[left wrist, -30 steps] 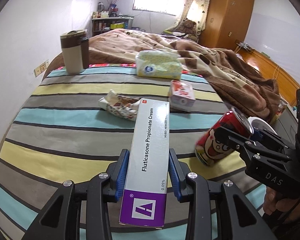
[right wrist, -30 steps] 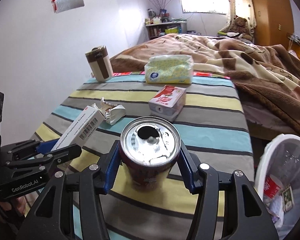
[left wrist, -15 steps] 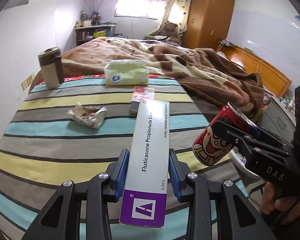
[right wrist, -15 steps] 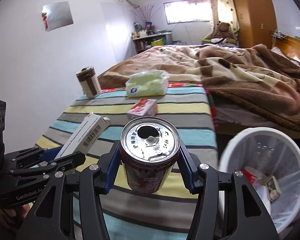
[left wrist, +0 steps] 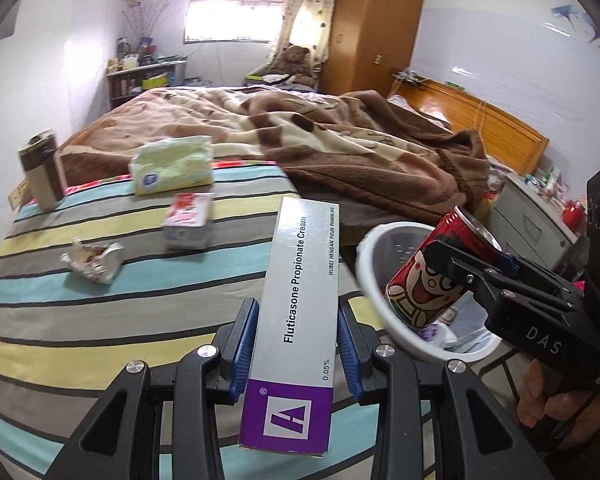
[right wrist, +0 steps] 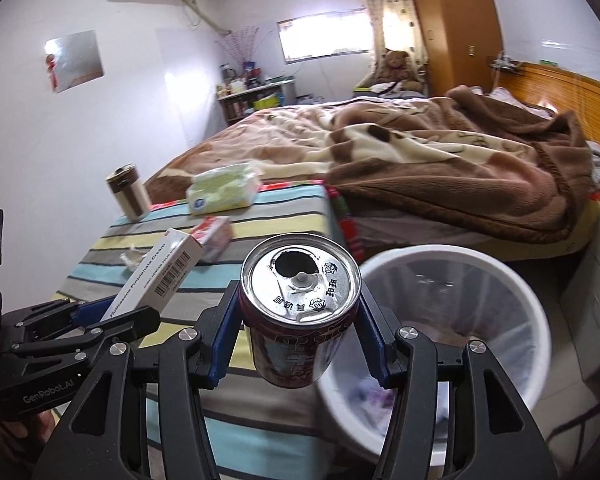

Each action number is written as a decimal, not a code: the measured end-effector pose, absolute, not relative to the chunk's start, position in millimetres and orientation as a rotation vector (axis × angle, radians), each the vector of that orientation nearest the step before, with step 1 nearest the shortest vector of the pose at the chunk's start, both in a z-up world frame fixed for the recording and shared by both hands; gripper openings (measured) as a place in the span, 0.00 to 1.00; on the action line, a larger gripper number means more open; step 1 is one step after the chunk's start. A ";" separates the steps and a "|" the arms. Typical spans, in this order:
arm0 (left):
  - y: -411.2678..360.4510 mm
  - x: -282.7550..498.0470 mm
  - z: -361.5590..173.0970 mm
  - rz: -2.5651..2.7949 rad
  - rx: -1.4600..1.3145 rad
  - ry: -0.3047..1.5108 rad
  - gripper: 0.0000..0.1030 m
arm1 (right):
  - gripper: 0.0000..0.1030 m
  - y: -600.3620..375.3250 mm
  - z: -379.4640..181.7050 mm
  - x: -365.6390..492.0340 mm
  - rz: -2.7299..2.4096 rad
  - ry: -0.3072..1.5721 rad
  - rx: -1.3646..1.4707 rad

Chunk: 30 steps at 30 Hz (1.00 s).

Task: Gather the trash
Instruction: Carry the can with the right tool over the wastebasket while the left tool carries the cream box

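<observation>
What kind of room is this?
Most likely a home bedroom: a bed with a rumpled brown blanket, a wooden wardrobe by the window, and a teddy bear in the far corner.

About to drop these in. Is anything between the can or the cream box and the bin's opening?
Nothing visible. The can in the right gripper hangs beside the bin's open rim; the cream box in the left gripper faces it unobstructed.

We have the cream box clamped in the left gripper above the striped cover. Right gripper grips the red can over the white bin.
</observation>
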State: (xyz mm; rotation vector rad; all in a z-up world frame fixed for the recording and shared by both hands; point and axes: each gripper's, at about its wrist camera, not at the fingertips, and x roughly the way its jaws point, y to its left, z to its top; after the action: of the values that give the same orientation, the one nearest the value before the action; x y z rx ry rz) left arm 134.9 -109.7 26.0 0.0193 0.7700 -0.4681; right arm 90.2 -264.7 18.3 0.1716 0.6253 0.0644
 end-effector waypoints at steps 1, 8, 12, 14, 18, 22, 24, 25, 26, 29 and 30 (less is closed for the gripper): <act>-116.7 134.6 26.1 -0.480 0.022 0.770 0.37 | 0.53 -270.4 18.2 89.1 0.054 0.626 0.177; -157.7 135.4 23.5 -0.556 0.033 0.789 0.37 | 0.53 -299.9 13.2 83.6 -0.029 0.643 0.188; -179.1 137.9 17.7 -0.590 0.044 0.805 0.37 | 0.53 -314.7 9.0 79.3 -0.066 0.658 0.196; -188.2 137.5 15.1 -0.600 0.048 0.812 0.37 | 0.53 -320.5 6.8 79.5 -0.083 0.665 0.200; -201.8 140.3 10.7 -0.620 0.046 0.831 0.37 | 0.53 -329.6 3.7 77.9 -0.110 0.676 0.198; -215.4 140.1 10.6 -0.626 0.062 0.826 0.37 | 0.53 -339.1 -0.3 76.9 -0.136 0.691 0.197; -222.0 140.4 9.8 -0.632 0.069 0.826 0.37 | 0.53 -343.6 -2.3 76.6 -0.146 0.699 0.200; -224.8 140.7 9.0 -0.637 0.069 0.828 0.37 | 0.53 -345.3 -3.1 76.4 -0.151 0.702 0.200; -227.5 140.9 8.6 -0.642 0.069 0.829 0.37 | 0.53 -347.1 -4.3 77.1 -0.158 0.709 0.198; -236.6 142.2 3.9 -0.644 0.085 0.839 0.37 | 0.53 -351.4 -7.0 77.4 -0.169 0.719 0.196; -239.0 142.6 2.6 -0.645 0.087 0.843 0.37 | 0.53 -352.4 -8.0 77.4 -0.170 0.723 0.197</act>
State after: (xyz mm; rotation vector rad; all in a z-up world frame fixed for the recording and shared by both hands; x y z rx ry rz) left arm 142.6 -239.0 2.6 0.0874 0.8429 -0.6451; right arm 77.4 -352.4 -8.0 0.1970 0.7230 -0.1703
